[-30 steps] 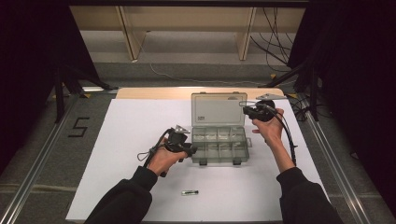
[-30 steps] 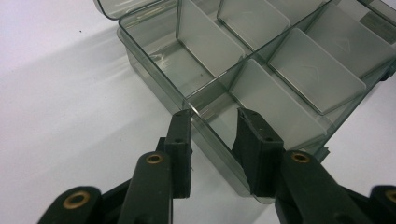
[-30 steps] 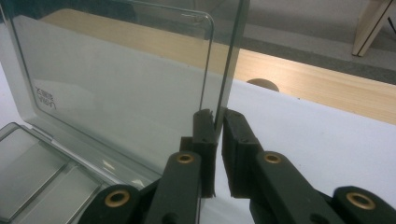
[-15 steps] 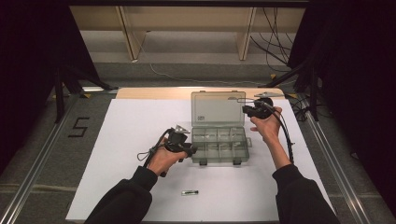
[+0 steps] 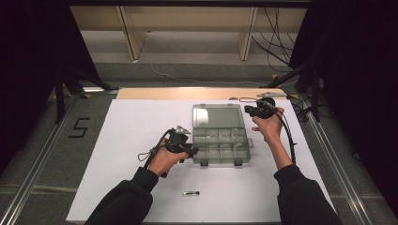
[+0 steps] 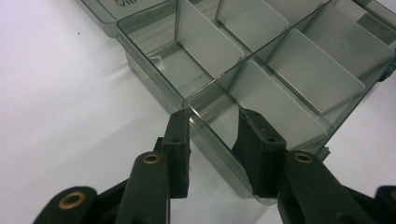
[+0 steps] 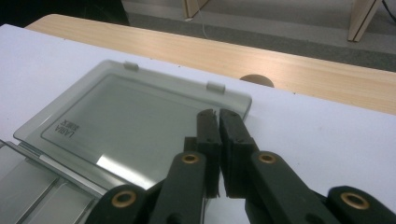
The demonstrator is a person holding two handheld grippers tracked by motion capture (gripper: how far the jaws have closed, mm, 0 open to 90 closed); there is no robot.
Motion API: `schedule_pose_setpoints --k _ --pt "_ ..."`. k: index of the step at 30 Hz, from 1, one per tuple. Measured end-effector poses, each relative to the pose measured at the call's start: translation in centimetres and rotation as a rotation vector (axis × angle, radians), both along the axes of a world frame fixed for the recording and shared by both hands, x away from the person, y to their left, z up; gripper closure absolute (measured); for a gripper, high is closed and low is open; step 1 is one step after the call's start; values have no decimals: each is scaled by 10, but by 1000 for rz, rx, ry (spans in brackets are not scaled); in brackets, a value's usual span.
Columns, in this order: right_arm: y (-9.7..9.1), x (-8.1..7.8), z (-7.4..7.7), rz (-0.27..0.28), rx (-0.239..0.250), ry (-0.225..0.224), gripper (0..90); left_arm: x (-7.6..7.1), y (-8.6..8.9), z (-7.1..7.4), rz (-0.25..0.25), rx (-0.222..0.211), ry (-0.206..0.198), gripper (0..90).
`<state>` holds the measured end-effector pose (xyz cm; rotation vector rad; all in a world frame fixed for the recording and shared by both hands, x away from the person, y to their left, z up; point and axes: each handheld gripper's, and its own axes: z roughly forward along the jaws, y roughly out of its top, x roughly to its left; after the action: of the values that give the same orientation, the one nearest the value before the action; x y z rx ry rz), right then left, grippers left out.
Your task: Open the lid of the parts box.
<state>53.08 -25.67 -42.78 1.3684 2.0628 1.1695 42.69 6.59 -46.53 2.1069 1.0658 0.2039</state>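
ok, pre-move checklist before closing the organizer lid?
1. Left gripper steadies the organizer box: ok, its jaws straddle the near wall at a corner compartment; whether the pads press on it, cannot tell.
2. Right gripper has the lid: ok, jaws shut on the lid's far corner edge.
3. Lid fully open: ok, it lies back flat on the white table.
4. Compartments free of parts that could block closing: ok, those in view look empty.
5. Latch tabs on the lid edge intact: ok, two visible.
6. Small dark item clear of the box: ok, it lies apart, near the front edge.
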Motion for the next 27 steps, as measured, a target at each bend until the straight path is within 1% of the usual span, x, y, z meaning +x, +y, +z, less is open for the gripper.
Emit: schedule_pose_setpoints --k 4,5,6,7,8,9,10,11,13,14,15,16,17,18,19,20,21,22,23,24,25,26,27 --pt "0 -1 1 13 22 4 838 0 0 0 -11 -1 3 621" --pt "0 -1 1 32 20 -11 822 -1 0 0 -4 -3 -1 611" --pt "1 -2 2 24 27 -8 803 -1 0 1 -7 -7 -2 603" --pt "1 -4 4 37 24 -14 771 0 0 1 -11 -13 -3 597" --pt "2 -5 5 49 26 -34 727 -1 1 2 -11 -13 -8 587" --pt "2 -7 7 54 20 -46 669 -1 2 3 -7 -18 -14 563" --pt "3 -11 10 62 21 -62 616 -1 4 5 7 -27 -25 528" --pt "6 -15 13 69 20 -79 570 -1 6 8 15 -41 -28 506" --pt "10 -24 20 105 21 -104 497 -3 11 13 27 -76 -44 439" --pt "11 -29 24 134 19 -116 476 -4 13 15 31 -89 -51 410" --pt "13 -34 26 157 27 -140 466 -6 15 17 28 -90 -60 388" --pt "16 -38 30 178 32 -137 452 -8 16 18 27 -97 -77 374" --pt "17 -41 33 196 26 -159 441 -10 17 20 26 -112 -97 366" --pt "18 -44 36 210 43 -169 438 -12 18 20 34 -125 -108 361" --pt "20 -46 38 225 51 -183 428 -14 19 22 28 -131 -109 352" --pt "22 -50 40 231 48 -172 416 -16 20 22 27 -136 -122 339" --pt "22 -52 41 245 29 -189 410 -18 20 22 19 -133 -128 329" --pt "23 -54 42 259 22 -190 404 -20 20 23 14 -142 -134 318" --pt "25 -56 42 266 28 -198 394 -22 20 24 10 -149 -138 309" --pt "26 -59 44 277 27 -192 386 -23 21 25 1 -154 -131 302" --pt "28 -62 45 290 33 -197 385 -25 22 27 -3 -159 -137 297" --pt "29 -65 47 302 37 -201 380 -27 22 29 -6 -159 -151 294" --pt "30 -68 49 310 31 -200 370 -30 21 30 -2 -177 -164 291"
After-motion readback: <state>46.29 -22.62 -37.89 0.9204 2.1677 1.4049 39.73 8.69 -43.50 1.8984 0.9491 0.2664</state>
